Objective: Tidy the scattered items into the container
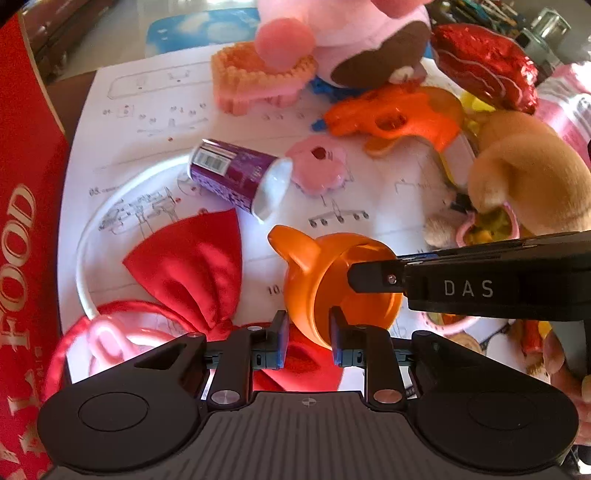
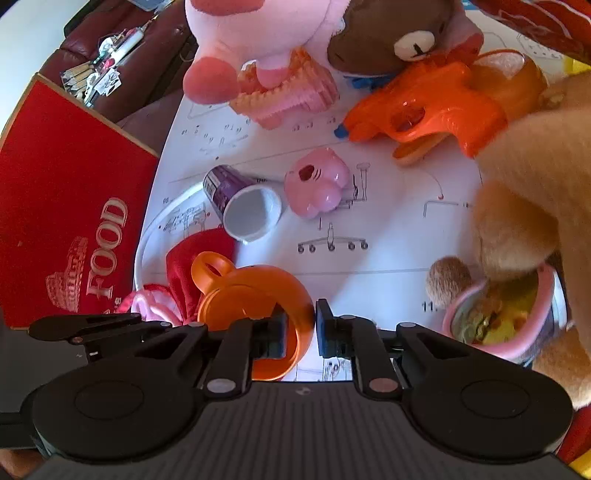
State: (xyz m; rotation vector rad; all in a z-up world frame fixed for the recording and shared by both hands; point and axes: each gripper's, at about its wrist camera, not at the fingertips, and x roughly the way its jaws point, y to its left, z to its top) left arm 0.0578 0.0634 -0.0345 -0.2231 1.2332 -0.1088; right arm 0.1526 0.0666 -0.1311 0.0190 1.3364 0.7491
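An orange plastic cup (image 1: 314, 284) with a loop handle lies on its side on the white instruction sheet (image 1: 369, 218). My left gripper (image 1: 309, 341) is shut on the cup's near wall, one blue pad outside and one inside the rim. My right gripper (image 2: 300, 326) is shut on the opposite wall of the same cup (image 2: 258, 291); in the left wrist view its black finger (image 1: 369, 277) reaches into the cup's mouth from the right. A red box (image 1: 22, 221) with gold "FOOD" lettering stands at the left edge.
A purple paper cup (image 1: 236, 173), a pink flower toy (image 1: 319, 166), an orange water gun (image 1: 391, 118), a pink plush (image 1: 351, 33), a tan plush (image 1: 528, 177) and a red foil pack (image 1: 484, 66) lie beyond. A red bow headband (image 1: 192, 266) touches the orange cup's left side.
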